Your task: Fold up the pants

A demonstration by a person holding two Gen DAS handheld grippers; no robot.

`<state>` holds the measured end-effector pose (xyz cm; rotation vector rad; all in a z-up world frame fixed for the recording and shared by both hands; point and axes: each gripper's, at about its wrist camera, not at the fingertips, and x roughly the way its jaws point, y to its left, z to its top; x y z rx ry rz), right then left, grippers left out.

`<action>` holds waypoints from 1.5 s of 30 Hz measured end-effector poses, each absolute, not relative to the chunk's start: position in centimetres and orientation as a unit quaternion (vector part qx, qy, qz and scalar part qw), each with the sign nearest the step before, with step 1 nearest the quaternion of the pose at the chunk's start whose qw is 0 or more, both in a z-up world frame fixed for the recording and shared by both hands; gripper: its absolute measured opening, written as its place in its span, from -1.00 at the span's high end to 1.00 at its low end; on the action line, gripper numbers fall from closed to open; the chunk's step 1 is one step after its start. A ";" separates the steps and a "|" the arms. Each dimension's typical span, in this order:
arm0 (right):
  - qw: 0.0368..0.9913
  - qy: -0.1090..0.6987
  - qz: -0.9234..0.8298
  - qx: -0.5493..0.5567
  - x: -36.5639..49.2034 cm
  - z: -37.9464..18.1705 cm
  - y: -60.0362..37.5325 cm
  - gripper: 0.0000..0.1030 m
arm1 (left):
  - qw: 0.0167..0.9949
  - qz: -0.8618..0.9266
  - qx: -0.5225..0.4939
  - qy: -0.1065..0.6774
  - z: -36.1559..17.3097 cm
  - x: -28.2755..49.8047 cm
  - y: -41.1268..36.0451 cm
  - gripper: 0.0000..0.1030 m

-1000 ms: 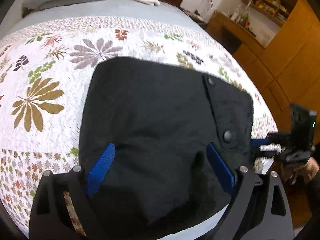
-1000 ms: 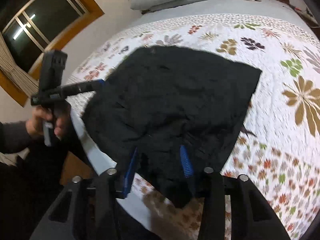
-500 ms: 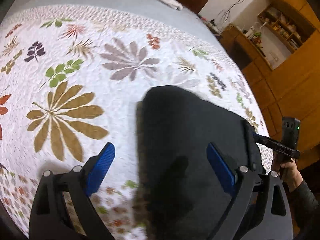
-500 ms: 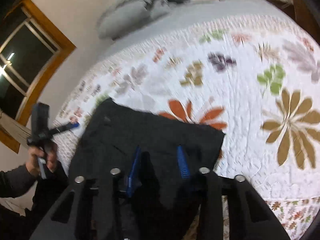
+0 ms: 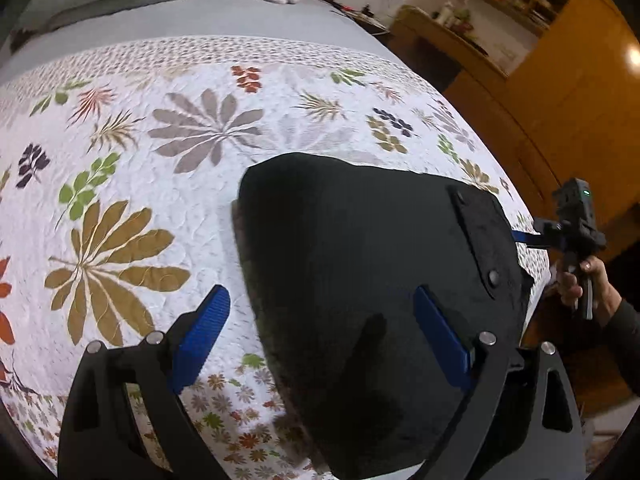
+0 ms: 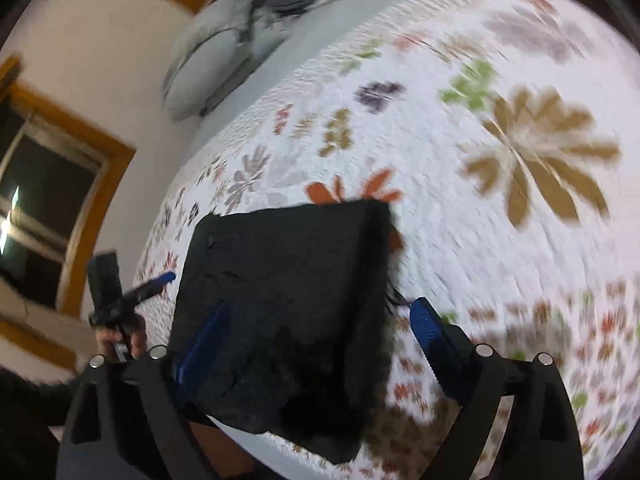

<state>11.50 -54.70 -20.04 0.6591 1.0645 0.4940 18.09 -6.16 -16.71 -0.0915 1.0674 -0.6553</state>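
The black pants (image 5: 360, 260) lie folded into a compact block on the floral quilt (image 5: 160, 160), near the bed's near edge. My left gripper (image 5: 320, 332) hangs open just above them; its left pad is over bare quilt and its right pad over the cloth. In the right wrist view the pants (image 6: 288, 280) sit between the fingers of my right gripper (image 6: 316, 336). Its jaws are opening wide and neither pad presses on the cloth. Each gripper also shows in the other's view, held in a hand: the right gripper (image 5: 524, 237), the left gripper (image 6: 160, 280).
Grey pillows (image 6: 212, 64) and loose clothes lie at the head of the bed. Wooden cabinets and shelves (image 5: 560, 100) stand beyond the bed's right side. A wood-framed window (image 6: 40, 200) is in the wall on the left. The quilt stretches wide beyond the pants.
The right gripper's jaws, narrow and pinched on the pants' edge before, now stand wide apart with the cloth let go. The pants went from spread out to a smaller folded block. Both grippers shifted sideways.
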 end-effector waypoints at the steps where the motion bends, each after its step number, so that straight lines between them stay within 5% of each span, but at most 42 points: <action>1: 0.773 0.497 0.229 0.321 11.3 -20.5 -55.1 -0.79 | 0.808 -0.312 -0.041 0.498 -16.6 18.0 -6.3 -0.79; 19: 0.703 0.555 0.273 0.350 13.9 -25.1 -50.9 -0.90 | 0.791 -0.310 -0.035 0.527 -17.5 19.0 -7.0 -0.79; 31: 0.713 0.516 0.260 0.397 10.5 -23.1 -56.2 -0.90 | 0.665 -0.339 -0.300 0.594 -21.6 23.9 0.9 -0.79; 45: 0.675 0.529 0.287 0.426 11.3 -25.6 -56.8 -0.93 | 0.595 -0.380 -0.308 0.638 -26.6 22.5 -4.5 -0.79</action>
